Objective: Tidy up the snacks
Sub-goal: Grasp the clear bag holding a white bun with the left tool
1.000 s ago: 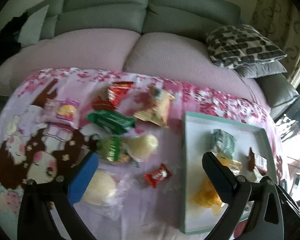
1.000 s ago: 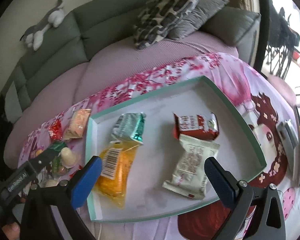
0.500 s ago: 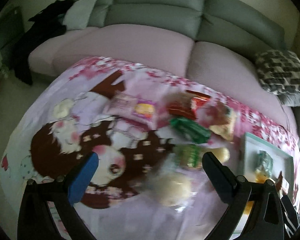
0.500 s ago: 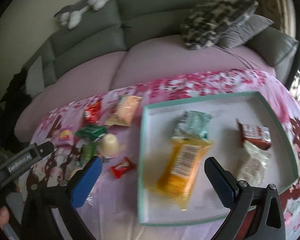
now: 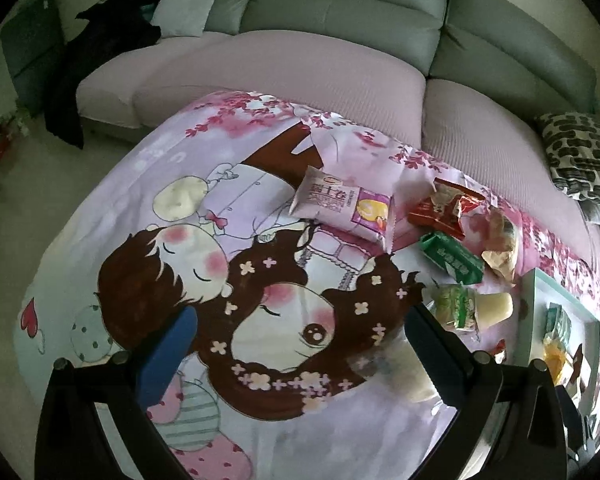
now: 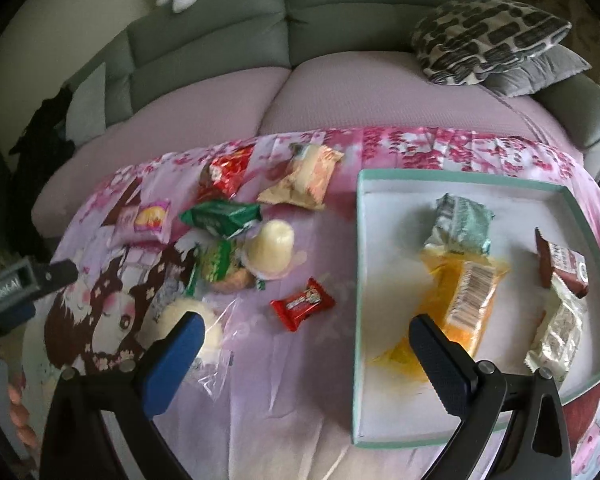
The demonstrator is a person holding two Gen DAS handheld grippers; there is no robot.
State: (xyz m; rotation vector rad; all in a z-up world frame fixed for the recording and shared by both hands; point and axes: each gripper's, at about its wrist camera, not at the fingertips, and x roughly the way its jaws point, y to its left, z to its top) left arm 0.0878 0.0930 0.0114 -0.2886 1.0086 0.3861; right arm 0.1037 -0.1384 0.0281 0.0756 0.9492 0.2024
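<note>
The loose snacks on the desk [image 6: 284,392] are judged light, crinkly and slippery; the red candy [image 6: 302,303], left of the tray [image 6: 440,175], is best pinched across its middle. Both left tongs [image 5: 300,344] and right tongs [image 6: 304,350] are spread apart, empty. Tray contents are shown clearly only by the right view (the left view catches just an edge)

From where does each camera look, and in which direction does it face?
Left wrist: sits behind the open left gripper, facing the cartoon cloth and the sofa; only its own fingers show.
Right wrist: sits behind the open right gripper, facing the tray; the left gripper shows at the left edge.
Shared: the green packet, the tray.
</note>
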